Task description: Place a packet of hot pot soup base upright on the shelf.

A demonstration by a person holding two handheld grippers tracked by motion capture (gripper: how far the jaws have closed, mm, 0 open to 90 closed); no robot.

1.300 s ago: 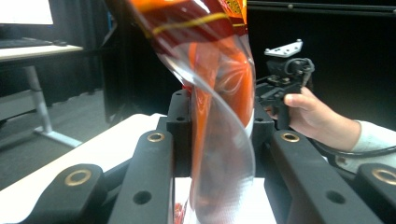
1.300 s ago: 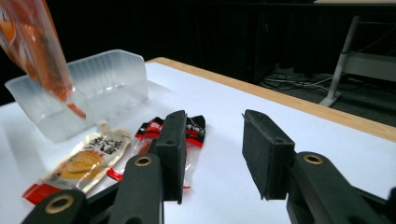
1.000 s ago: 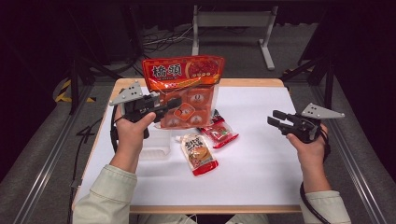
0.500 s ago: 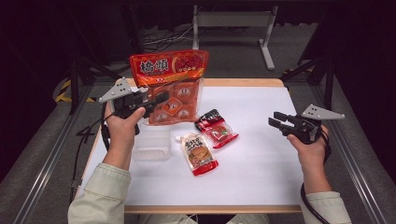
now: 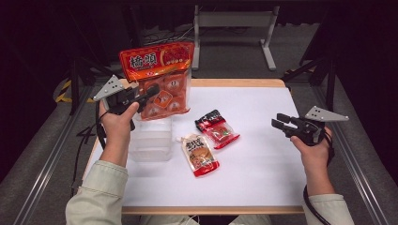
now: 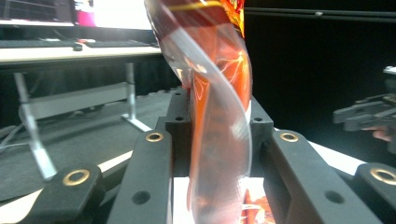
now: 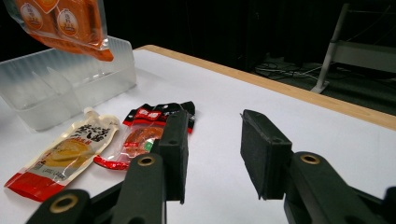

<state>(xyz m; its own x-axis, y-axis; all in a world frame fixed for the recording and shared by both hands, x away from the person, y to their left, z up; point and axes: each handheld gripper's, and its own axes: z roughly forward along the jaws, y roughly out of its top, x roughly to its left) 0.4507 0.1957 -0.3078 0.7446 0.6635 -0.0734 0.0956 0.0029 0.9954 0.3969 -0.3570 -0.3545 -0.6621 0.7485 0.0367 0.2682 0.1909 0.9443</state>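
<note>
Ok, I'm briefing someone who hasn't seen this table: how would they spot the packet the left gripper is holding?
Start at the white table and find the clear plastic bin near its left edge. Held in the air just above it, clamped in the left gripper, is the big orange-red bag. Unlike the two small pouches lying flat mid-table, it is large, lifted, and shows round snacks through a clear window.
</note>
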